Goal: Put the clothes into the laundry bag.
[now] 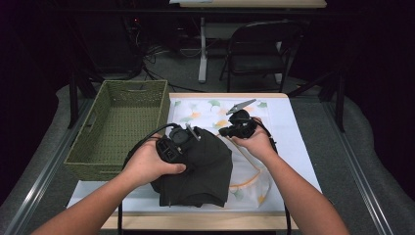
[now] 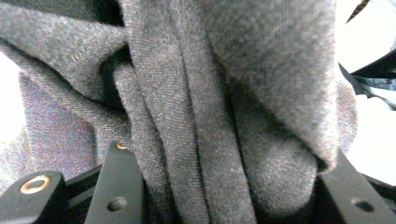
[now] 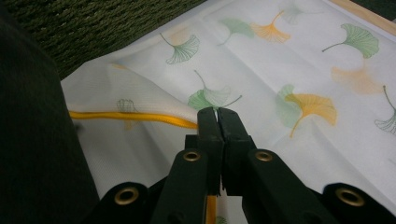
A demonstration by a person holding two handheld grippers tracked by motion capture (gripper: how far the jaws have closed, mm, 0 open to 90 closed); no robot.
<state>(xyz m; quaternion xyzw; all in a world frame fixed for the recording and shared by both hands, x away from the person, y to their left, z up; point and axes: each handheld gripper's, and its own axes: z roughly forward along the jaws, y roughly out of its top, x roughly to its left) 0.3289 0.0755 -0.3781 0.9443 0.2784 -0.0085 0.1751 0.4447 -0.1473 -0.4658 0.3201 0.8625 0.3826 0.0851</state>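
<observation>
A wooden table (image 1: 205,221) carries a green wicker basket (image 1: 117,128) and white sheet (image 1: 298,142).

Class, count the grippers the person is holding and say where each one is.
2. The left gripper is shut on the dark cloth; the right gripper pinches the leaf-print bag at its yellow edge.

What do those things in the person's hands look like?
Each tool is black. The left tool trails a black cable. The right tool carries a grey three-cornered plate on top. Up close, its narrow black jaws have brass-coloured rivet rings. The person's forearms are bare, with no sleeves.
</observation>
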